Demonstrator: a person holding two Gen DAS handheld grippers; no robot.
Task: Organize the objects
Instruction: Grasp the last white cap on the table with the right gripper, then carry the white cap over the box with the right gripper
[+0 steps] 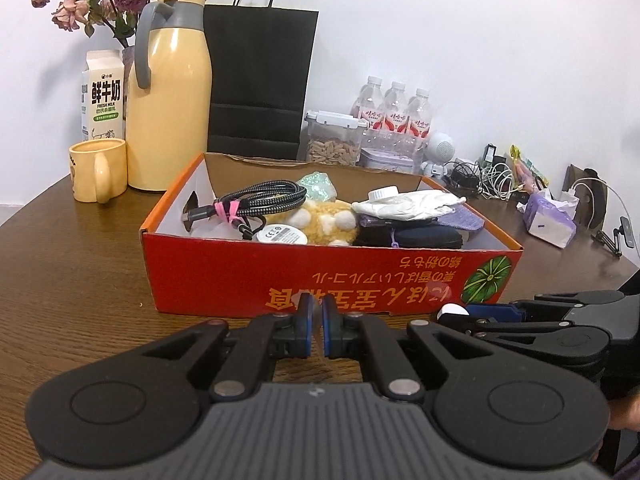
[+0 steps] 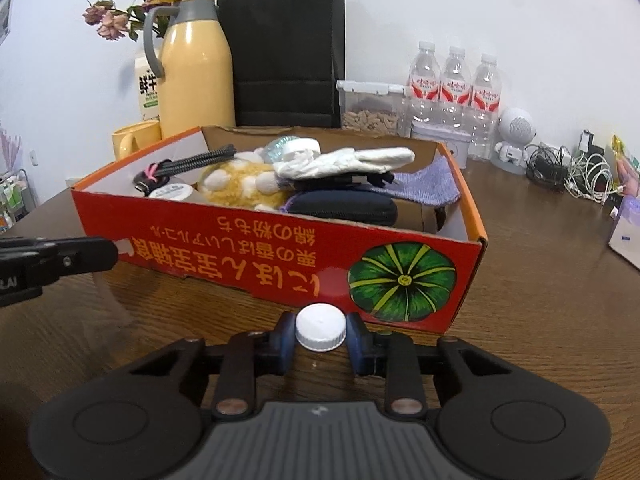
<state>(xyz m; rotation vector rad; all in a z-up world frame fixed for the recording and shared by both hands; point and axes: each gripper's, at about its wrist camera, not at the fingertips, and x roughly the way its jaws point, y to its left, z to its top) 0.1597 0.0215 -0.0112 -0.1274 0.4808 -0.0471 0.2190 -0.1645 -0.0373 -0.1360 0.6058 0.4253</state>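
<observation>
Red box (image 2: pixel 280 256) of cables (image 1: pixel 260 200), gloves (image 2: pixel 344 162)

The table (image 2: pixel 520 280) is dark wood-grain with a soft sheen. The red box (image 2: pixel 248 256) is printed cardboard, glossy outside and raw brown inside, holding a fuzzy plush toy (image 2: pixel 240 184) and a braided cable (image 1: pixel 260 196). The white cap (image 2: pixel 321 326) looks like smooth, ribbed plastic.

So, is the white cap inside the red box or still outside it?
Outside. The white cap sits between the right gripper's pads, in front of the red box's near wall, above the table.
</observation>
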